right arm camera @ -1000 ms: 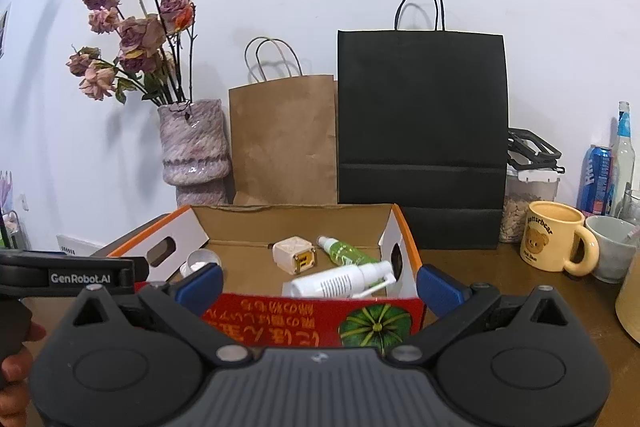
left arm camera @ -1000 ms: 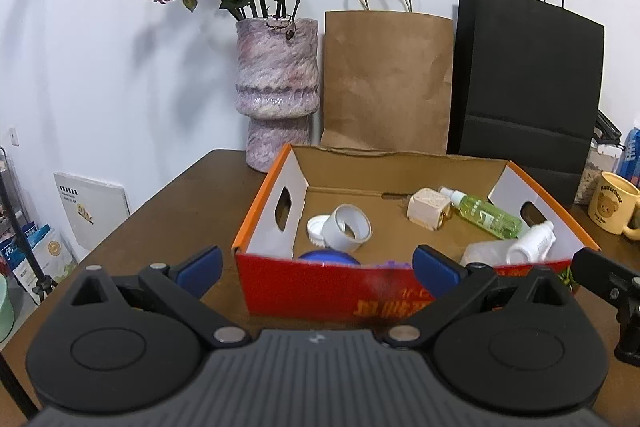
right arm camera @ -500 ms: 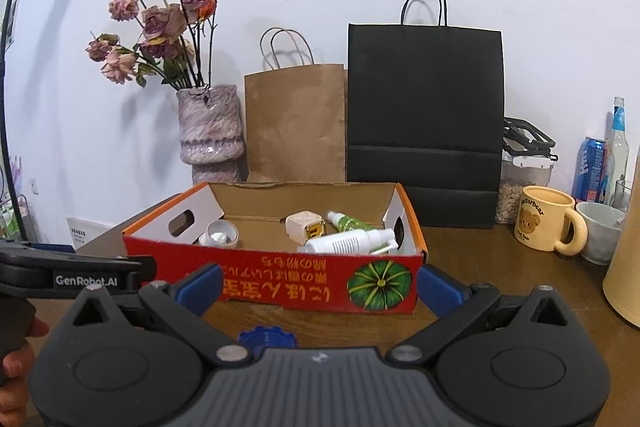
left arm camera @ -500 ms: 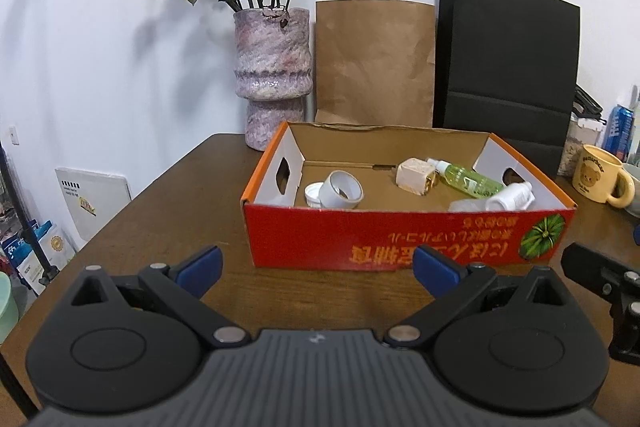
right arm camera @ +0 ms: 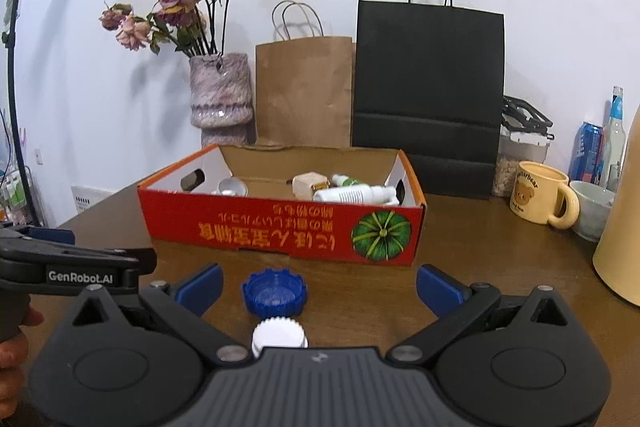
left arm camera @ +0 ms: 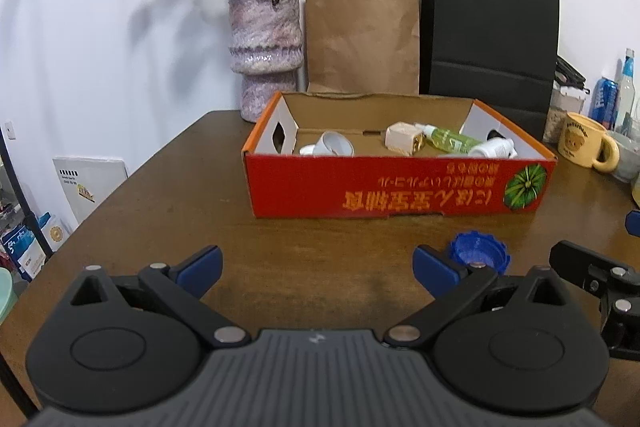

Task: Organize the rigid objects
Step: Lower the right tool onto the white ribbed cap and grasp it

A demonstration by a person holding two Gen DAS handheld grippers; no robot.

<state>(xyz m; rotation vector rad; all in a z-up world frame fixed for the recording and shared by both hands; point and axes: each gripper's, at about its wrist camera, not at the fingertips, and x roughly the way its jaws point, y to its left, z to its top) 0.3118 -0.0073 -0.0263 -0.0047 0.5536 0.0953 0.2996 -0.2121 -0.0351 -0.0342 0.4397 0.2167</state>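
A red cardboard box point(left arm camera: 400, 187) point(right arm camera: 280, 227) stands on the brown table and holds a white cup point(left arm camera: 334, 143), a beige cube point(left arm camera: 404, 139), a green spray bottle point(left arm camera: 450, 139) and a white bottle point(right arm camera: 352, 194). In front of the box lie a blue ridged cap point(right arm camera: 274, 293) point(left arm camera: 478, 255) and a white cap point(right arm camera: 279, 335). My right gripper point(right arm camera: 318, 287) is open, low over the table, with both caps between its fingers. My left gripper point(left arm camera: 316, 267) is open and empty, to the left of the blue cap.
Behind the box stand a vase of dried roses point(left arm camera: 264, 51), a brown paper bag point(left arm camera: 362, 35) and a black paper bag point(left arm camera: 492, 39). A yellow bear mug point(right arm camera: 540, 199), a grey cup point(right arm camera: 592, 203), cans and bottles crowd the right side. A hand point(right arm camera: 12, 355) holds the left gripper.
Both grippers have drawn back from the box toward the table's near edge. The blue cap and then the white cap have come into view in front of the box.
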